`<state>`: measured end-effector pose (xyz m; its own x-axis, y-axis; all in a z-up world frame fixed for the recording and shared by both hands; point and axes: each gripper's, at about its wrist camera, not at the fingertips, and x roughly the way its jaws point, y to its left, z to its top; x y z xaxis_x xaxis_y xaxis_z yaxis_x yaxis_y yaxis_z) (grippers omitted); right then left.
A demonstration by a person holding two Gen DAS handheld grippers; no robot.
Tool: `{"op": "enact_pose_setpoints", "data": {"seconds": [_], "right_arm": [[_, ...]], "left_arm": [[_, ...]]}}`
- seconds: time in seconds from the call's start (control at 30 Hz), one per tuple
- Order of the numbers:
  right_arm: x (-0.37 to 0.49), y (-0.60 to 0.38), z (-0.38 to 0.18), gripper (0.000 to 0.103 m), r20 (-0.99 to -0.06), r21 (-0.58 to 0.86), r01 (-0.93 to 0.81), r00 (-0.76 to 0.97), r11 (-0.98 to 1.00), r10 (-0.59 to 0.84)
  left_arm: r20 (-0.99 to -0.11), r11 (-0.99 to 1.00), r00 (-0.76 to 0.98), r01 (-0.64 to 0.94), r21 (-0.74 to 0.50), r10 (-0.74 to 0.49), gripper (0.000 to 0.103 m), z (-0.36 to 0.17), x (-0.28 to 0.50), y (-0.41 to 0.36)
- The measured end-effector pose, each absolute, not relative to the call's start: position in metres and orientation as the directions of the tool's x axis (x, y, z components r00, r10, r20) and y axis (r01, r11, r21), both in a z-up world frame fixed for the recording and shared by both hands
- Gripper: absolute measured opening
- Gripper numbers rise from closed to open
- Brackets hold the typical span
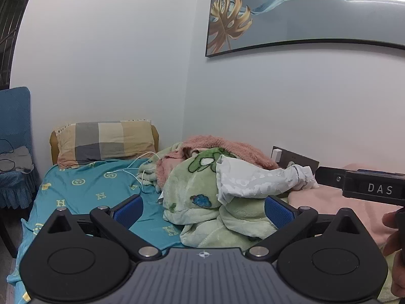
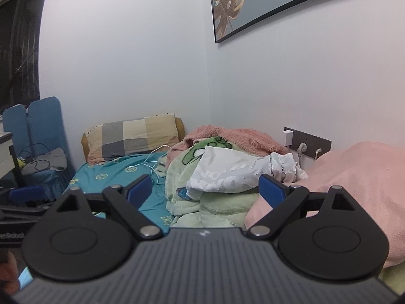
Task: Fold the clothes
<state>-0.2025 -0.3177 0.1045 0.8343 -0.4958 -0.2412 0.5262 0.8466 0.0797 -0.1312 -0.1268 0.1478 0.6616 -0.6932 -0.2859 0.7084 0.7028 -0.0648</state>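
A crumpled white garment (image 1: 255, 178) (image 2: 235, 174) lies on top of a heap of green cartoon-print blanket (image 1: 202, 202) (image 2: 192, 197) and fuzzy pink blanket (image 1: 227, 147) (image 2: 235, 136) on the bed. A pale pink cloth (image 1: 354, 205) (image 2: 354, 185) lies at the right. My left gripper (image 1: 203, 211) is open and empty, just short of the heap. My right gripper (image 2: 205, 190) is open and empty, also short of the heap. The right gripper's body also shows in the left wrist view (image 1: 372, 186), and the left gripper's in the right wrist view (image 2: 22, 197).
The bed has a teal patterned sheet (image 1: 88, 192) (image 2: 114, 174), a checked pillow (image 1: 106, 139) (image 2: 134, 134) and a white charging cable (image 1: 136, 172) (image 2: 154, 164). A wall socket strip (image 2: 308, 143) with plugs sits behind the heap. A blue chair (image 1: 15, 147) (image 2: 43, 136) stands left.
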Motion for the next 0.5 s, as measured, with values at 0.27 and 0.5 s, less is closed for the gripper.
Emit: {"op": "enact_pose_setpoints", "data": {"seconds": [0.27,0.5], "right_arm": [[-0.2071,-0.3119,0.1087,0.093,-0.236,0.064,0.533,0.830,0.844,-0.506],[-0.2085,-0.3087,0.1102,0.093,-0.240,0.059,0.536,0.826,0.842,-0.510]], "left_arm": [[-0.277,0.701,0.662,0.710,-0.062,-0.696,0.103,0.1521,-0.1372,-0.1243],[-0.271,0.700,0.663,0.711,-0.063,-0.698,0.103,0.1546,-0.1390,-0.1207]]}}
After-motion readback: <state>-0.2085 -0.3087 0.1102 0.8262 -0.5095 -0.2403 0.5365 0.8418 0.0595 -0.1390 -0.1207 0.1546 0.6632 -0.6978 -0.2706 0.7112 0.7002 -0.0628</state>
